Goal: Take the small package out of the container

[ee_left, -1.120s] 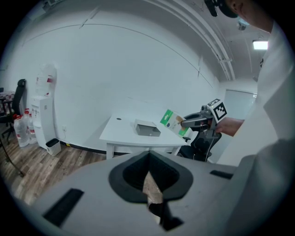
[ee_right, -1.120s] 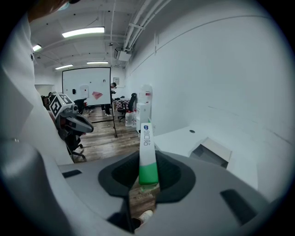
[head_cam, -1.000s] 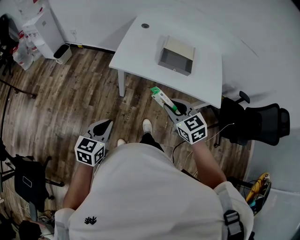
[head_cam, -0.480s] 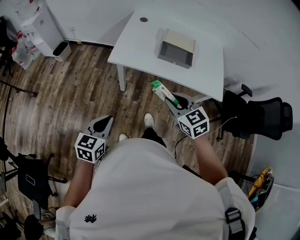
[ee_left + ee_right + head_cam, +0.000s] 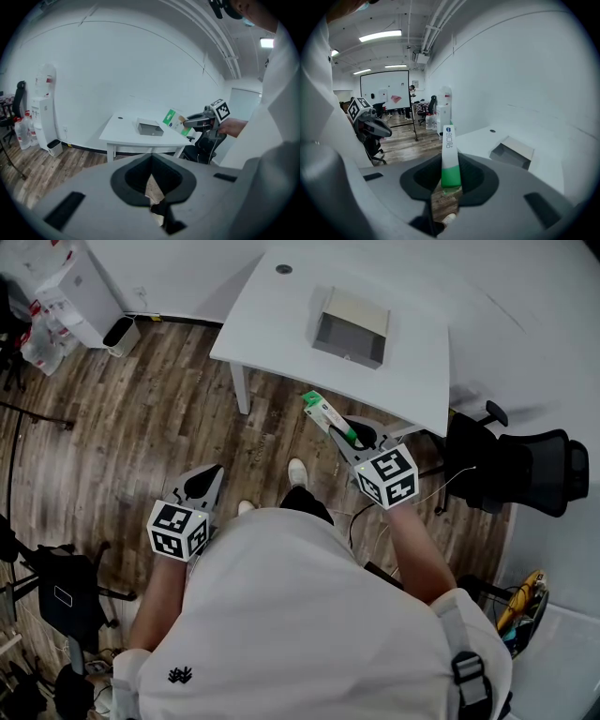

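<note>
The small package (image 5: 324, 414), a flat white and green pack, sticks out of my right gripper (image 5: 345, 435), which is shut on its green end; it hangs in the air over the floor, just off the near edge of the white table (image 5: 281, 329). Seen along the right gripper (image 5: 450, 164), the package (image 5: 448, 150) stands edge-on between the jaws. The grey open container (image 5: 351, 327) rests on the table with nothing visible inside; it also shows in both gripper views, as container (image 5: 512, 152) and container (image 5: 150, 127). My left gripper (image 5: 206, 480) hangs low at the left, shut and empty.
A black office chair (image 5: 525, 479) stands right of the table. A water dispenser (image 5: 80, 292) and a small bin (image 5: 118, 334) sit by the far-left wall. Another dark chair (image 5: 56, 596) is at lower left. The person's shoe (image 5: 296, 471) is on the wooden floor.
The whole head view has drifted a little, so the table sits higher in frame. The right gripper keeps its grip on the package; the left gripper has barely moved.
</note>
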Tool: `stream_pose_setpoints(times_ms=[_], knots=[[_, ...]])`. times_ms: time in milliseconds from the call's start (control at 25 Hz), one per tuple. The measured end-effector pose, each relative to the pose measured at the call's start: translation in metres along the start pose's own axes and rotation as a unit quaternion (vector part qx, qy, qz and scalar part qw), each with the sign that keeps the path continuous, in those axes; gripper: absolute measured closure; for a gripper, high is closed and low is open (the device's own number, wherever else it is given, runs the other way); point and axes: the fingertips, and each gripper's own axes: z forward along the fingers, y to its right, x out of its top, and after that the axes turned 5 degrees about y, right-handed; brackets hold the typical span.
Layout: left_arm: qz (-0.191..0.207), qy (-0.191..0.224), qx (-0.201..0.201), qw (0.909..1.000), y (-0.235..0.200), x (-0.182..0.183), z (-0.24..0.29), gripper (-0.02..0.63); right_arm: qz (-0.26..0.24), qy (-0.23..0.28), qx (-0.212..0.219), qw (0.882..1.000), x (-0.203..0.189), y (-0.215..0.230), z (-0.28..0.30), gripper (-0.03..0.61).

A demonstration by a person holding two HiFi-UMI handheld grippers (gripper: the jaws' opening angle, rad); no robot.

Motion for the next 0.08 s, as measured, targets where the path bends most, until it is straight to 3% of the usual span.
stream_pose_setpoints(times_ms=[80], knots=[[-0.002, -0.003, 0.002, 1.0000, 0.0000, 0.0012, 0.0037, 0.607, 0.002, -0.001, 0.000, 1.000, -0.0006, 0.0058, 0.0016, 0.489]])
